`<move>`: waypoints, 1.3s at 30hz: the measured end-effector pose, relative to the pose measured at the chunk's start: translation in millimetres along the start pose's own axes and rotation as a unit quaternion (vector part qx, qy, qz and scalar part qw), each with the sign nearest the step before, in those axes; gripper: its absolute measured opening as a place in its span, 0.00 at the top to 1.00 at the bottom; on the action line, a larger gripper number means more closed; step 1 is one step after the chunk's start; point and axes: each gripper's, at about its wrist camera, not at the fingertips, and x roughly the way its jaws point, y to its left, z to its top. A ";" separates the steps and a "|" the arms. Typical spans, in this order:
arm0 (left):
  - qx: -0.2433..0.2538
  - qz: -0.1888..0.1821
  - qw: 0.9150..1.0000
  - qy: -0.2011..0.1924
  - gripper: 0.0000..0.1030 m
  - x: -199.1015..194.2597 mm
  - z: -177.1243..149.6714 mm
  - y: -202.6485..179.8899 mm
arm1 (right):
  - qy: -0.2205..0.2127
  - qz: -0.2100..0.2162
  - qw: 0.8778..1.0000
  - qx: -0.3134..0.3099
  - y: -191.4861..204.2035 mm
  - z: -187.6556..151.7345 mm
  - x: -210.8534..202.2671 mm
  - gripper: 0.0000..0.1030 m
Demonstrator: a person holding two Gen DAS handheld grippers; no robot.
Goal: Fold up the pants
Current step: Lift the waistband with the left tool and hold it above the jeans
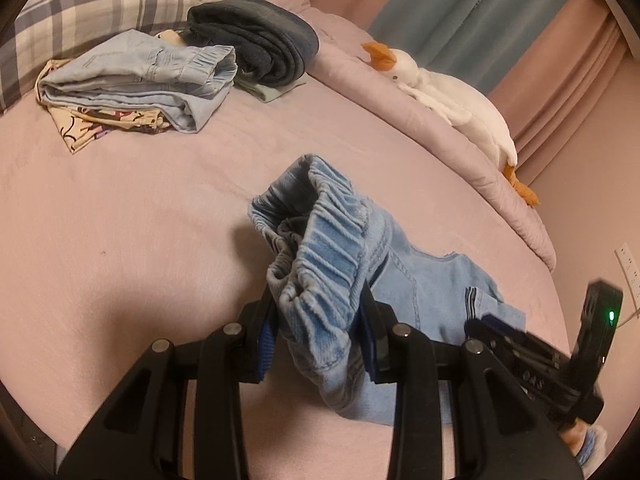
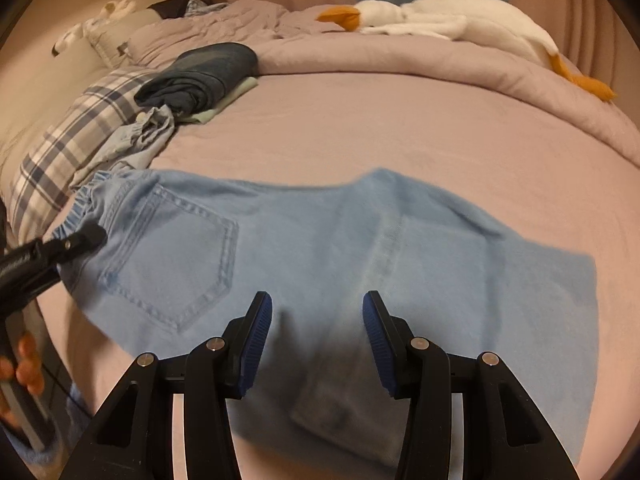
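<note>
Light blue denim pants [image 2: 320,232] lie spread on the pink bed sheet [image 2: 380,128], back pocket up. My left gripper [image 1: 320,304] is shut on their gathered elastic waistband [image 1: 328,248], which it holds bunched and lifted off the sheet. In the right wrist view the left gripper [image 2: 76,242] clamps the waistband at the pants' left end, with a person's fingers [image 2: 26,364] on its handle. My right gripper [image 2: 318,320] hangs open just over the middle of the pants, with no fabric pressed between its blue pads. From the left wrist view it shows at the lower right [image 1: 520,344].
A folded pale denim garment [image 1: 140,80] on a patterned cloth and a dark folded garment [image 1: 256,40] lie near the plaid pillow [image 1: 80,0]. A white plush goose [image 1: 440,88] rests on the rolled quilt [image 1: 400,120] along the far edge. Curtains hang behind.
</note>
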 end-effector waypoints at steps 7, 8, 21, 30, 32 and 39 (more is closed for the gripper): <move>0.014 0.011 1.000 0.004 0.67 3.4 -0.9 -0.5 | 0.007 0.008 1.000 0.001 10.4 17.4 21.0 0.54; 0.015 0.011 1.000 0.005 0.67 3.4 -0.8 -0.6 | 0.011 0.006 1.000 0.002 10.6 19.1 25.4 0.54; 0.030 0.011 0.999 0.003 0.67 4.7 -0.3 -6.4 | 0.060 -0.019 0.998 -0.019 14.5 18.5 53.1 0.53; 0.041 0.011 0.999 -0.001 0.67 0.9 0.5 -11.9 | 0.074 -0.051 0.991 -0.099 37.9 -6.8 32.2 0.53; 0.044 0.013 0.999 -0.001 0.67 0.6 0.9 -13.7 | 0.085 -0.049 0.990 -0.103 38.3 -9.4 27.1 0.53; 0.055 0.017 0.998 -0.004 0.68 -1.6 1.7 -21.1 | 0.101 -0.040 0.985 -0.132 50.2 -30.8 16.0 0.53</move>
